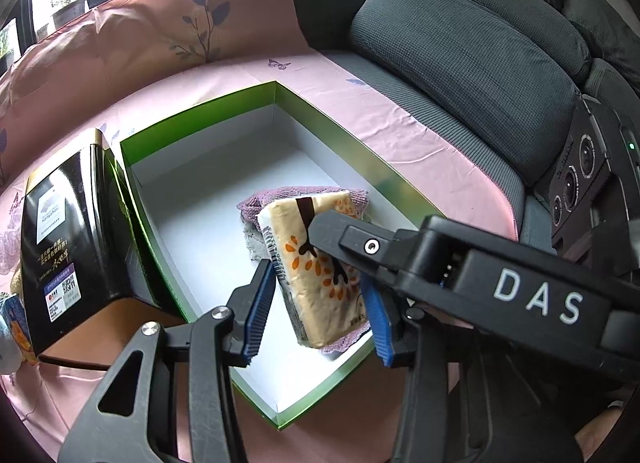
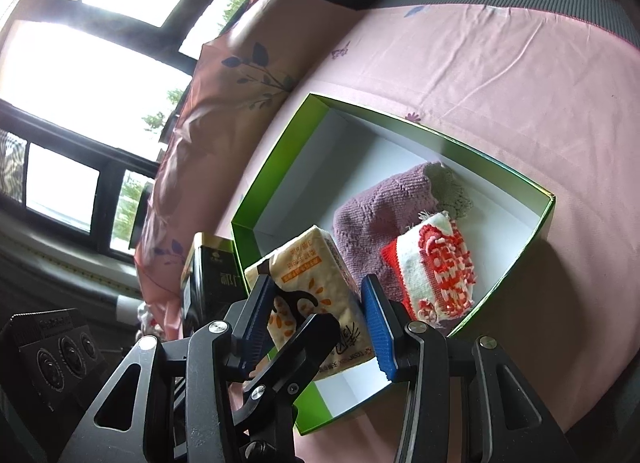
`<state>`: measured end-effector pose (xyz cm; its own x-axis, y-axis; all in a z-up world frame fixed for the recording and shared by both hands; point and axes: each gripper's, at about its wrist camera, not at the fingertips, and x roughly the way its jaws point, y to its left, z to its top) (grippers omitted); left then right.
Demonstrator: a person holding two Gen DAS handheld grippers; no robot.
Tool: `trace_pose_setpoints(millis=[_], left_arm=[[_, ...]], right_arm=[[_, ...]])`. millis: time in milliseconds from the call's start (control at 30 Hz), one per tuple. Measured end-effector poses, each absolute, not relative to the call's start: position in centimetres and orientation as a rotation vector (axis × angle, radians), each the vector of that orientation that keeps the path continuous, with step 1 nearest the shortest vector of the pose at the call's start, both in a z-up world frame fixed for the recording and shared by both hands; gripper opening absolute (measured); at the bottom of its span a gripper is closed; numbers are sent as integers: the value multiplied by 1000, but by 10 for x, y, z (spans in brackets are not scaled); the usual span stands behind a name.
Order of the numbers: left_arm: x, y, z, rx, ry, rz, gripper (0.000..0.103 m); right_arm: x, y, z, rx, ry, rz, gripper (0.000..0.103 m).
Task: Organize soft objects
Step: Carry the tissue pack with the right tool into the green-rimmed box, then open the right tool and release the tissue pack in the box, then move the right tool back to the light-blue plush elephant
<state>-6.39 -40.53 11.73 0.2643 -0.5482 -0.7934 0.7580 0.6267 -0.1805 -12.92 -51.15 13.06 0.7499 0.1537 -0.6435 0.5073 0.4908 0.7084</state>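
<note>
Both grippers are holding one cream plastic-wrapped tissue pack (image 1: pixel 316 263) above the open green-walled, white-lined cardboard box (image 1: pixel 224 103). The left gripper (image 1: pixel 316 299) and right gripper (image 2: pixel 316 315) are each pinching it between blue pads. Inside the box, a mauve knitted cloth (image 2: pixel 376 215) is lying under the pack.

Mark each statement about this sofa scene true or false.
1. The tissue pack sits between the fingers of the right hand-held gripper. True.
2. The green box has a lid on. False: it is open.
3. A purple knitted cloth lies in the box. True.
4. The sheet under the box is blue. False: the sheet is pink.
5. The black carton stands inside the box. False: it stands beside it.
</note>
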Motion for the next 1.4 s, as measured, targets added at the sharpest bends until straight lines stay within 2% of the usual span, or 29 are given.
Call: trace_pose_setpoints(millis=[33, 167, 300, 367, 433, 533, 700, 1400], left_arm=[[-64, -403, 119, 252, 949, -888, 52], [-69, -389, 130, 239, 908, -873, 62], [-74, -371, 144, 220, 866, -868, 76], [-77, -360, 152, 210, 845, -863, 79], [-80, -349, 158, 198, 830, -858, 85], [-84, -333, 167, 184, 802, -848, 89], [-90, -305, 178, 158, 771, -830, 99], [-76, -174, 182, 63, 727, -599, 101]], right_arm=[[-130, -511, 132, 1053, 715, -240, 47], [-135, -506, 141, 1020, 693, -269, 48], [-138, -501, 148, 992, 684, -275, 60], [-139, -496, 154, 976, 676, -275, 64], [-141, -492, 162, 955, 655, -292, 77], [-145, -482, 176, 891, 623, -324, 85], [-144, -466, 192, 786, 629, -365, 88], [-131, -399, 231, 519, 612, -438, 89]])
